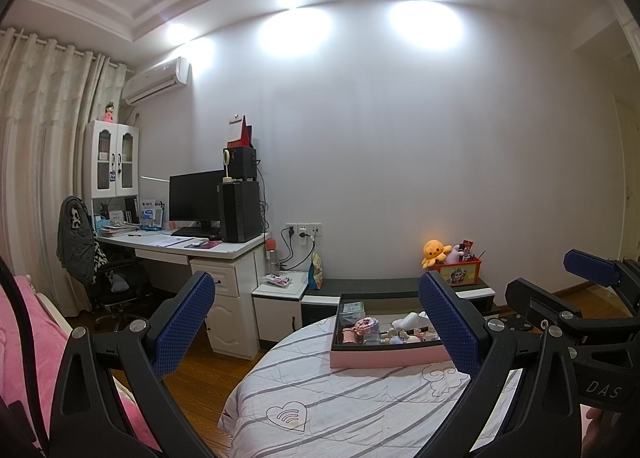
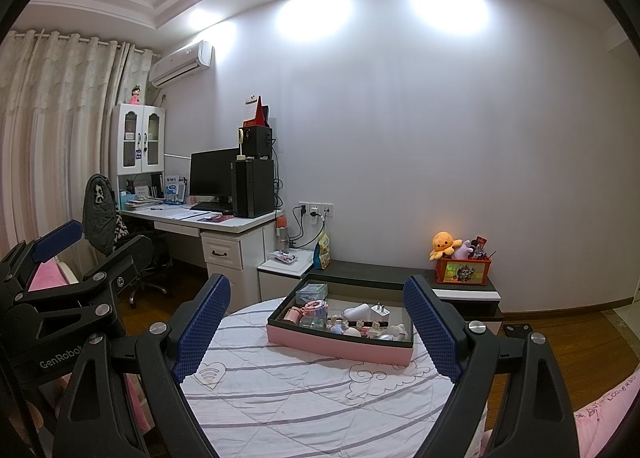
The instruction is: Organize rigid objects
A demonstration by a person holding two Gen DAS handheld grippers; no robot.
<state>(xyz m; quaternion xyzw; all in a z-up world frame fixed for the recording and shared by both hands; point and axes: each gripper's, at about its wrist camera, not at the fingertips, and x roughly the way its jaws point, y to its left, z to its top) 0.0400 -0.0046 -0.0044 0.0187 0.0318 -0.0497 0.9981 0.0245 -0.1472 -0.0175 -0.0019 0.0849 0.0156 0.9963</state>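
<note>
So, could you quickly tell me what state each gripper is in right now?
Left gripper: open, holding nothing.
Right gripper: open, holding nothing; the pink tray lies untouched beyond it.

- Left gripper [image 1: 320, 322]: matt black plastic arms with shiny metal bolts; the finger pads [image 1: 185, 323] are blue with a rough, dimpled texture.
- Right gripper [image 2: 316, 330]: the same matt black plastic and textured blue pads [image 2: 430, 332].
- Bedspread [image 2: 304, 398]: soft quilted cloth, white with grey stripes, matt.
- Tray [image 2: 340, 344]: smooth pink outer wall with a dark rim, looks like card or plastic.
- Floor [image 2: 580, 342]: glossy brown wood.
- Curtain [image 1: 44, 130]: pale cloth in folds.
- Plush octopus [image 2: 443, 244]: fuzzy orange fabric.
- Desk [image 1: 224, 258]: smooth white finish.
</note>
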